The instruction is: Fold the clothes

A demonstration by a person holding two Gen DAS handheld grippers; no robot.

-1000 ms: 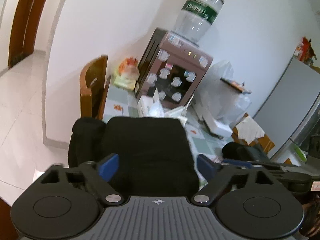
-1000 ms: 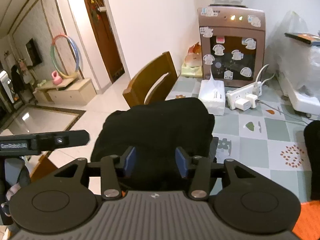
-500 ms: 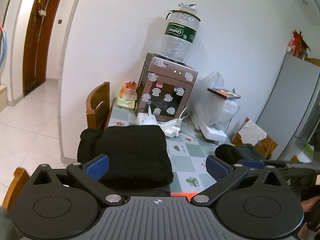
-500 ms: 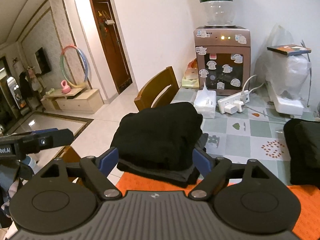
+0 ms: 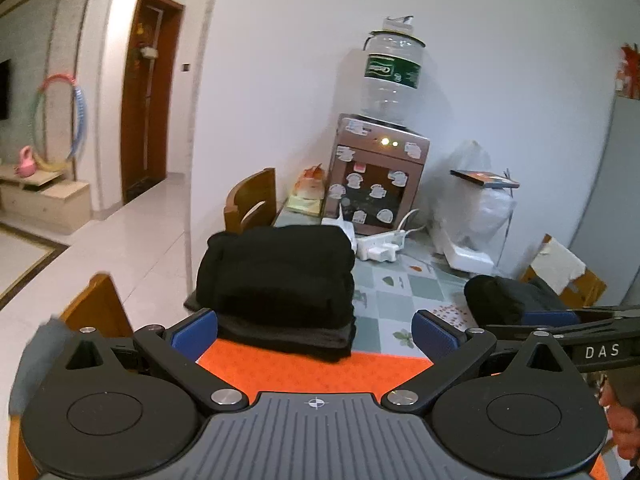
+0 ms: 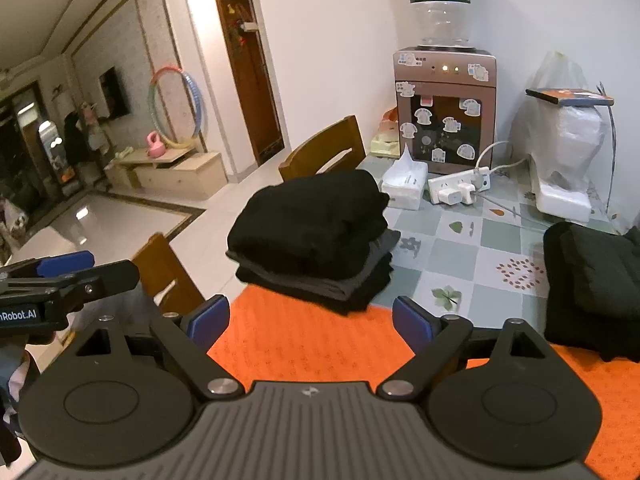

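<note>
- I'm backing off with both grippers: left gripper (image 5: pixel 314 330) spread, empty; right gripper (image 6: pixel 310 318) jaws just been opening, nothing between.
- Folded stack (image 6: pixel 316 236) is sitting at the table's left edge, overlapping the orange mat (image 6: pixel 312 344).
- Next I'm fetching the unfolded pile (image 6: pixel 596 280) on the right.

A stack of folded black clothes (image 6: pixel 316 236) lies on the tiled desk (image 6: pixel 460 256), its near edge on the orange mat (image 6: pixel 312 340) at the front. Behind the stack sit a white tissue pack (image 6: pixel 404 184) and a white power strip (image 6: pixel 460 190), and behind those stands a sticker-covered water dispenser (image 6: pixel 444 116) against the wall. A second pile of black garments (image 6: pixel 596 280) lies well apart to the right. A wooden chair (image 6: pixel 324 152) stands left of the desk.
</note>
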